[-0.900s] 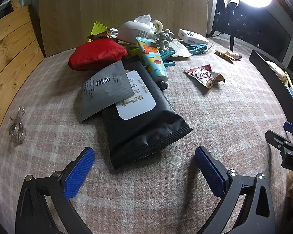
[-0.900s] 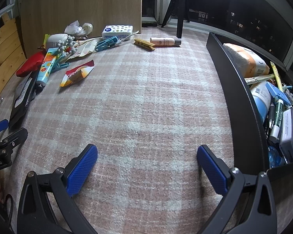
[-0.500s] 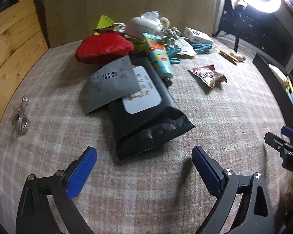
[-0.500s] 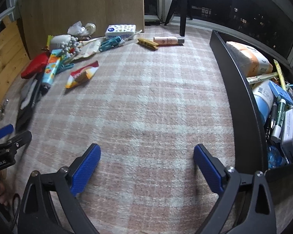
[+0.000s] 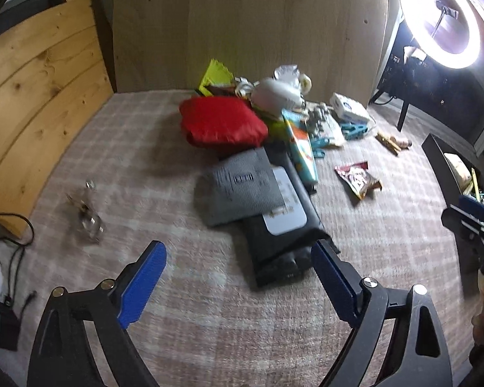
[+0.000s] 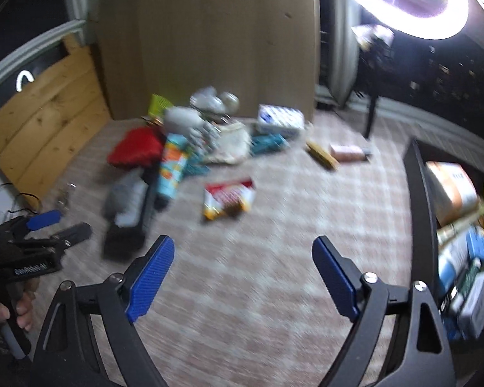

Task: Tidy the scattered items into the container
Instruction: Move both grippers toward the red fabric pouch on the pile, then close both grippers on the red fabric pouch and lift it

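A: Grippers first. The left gripper (image 5: 238, 277) and the right gripper (image 6: 243, 274) each have their blue pads spread fully wide, with nothing between them.

B: What changed in the last second?

A: Both have tipped up and drawn back from the checked cloth (image 5: 177, 306); more of the back wall shows, and both views are blurred. I judge a reach is being lined up, nothing picked yet.

B: Nearest item?

A: One black wipes pack (image 5: 284, 225), just ahead of the left pads, with one grey pouch (image 5: 238, 190) lying on it. Behind them, one red pouch (image 5: 222, 122) and one tube (image 5: 301, 145), toward the cloth's far edge. One snack packet (image 6: 227, 200) lies apart, mid-cloth.

B: And the container (image 6: 418, 200)?

A: One, along the right edge, already partly filled.
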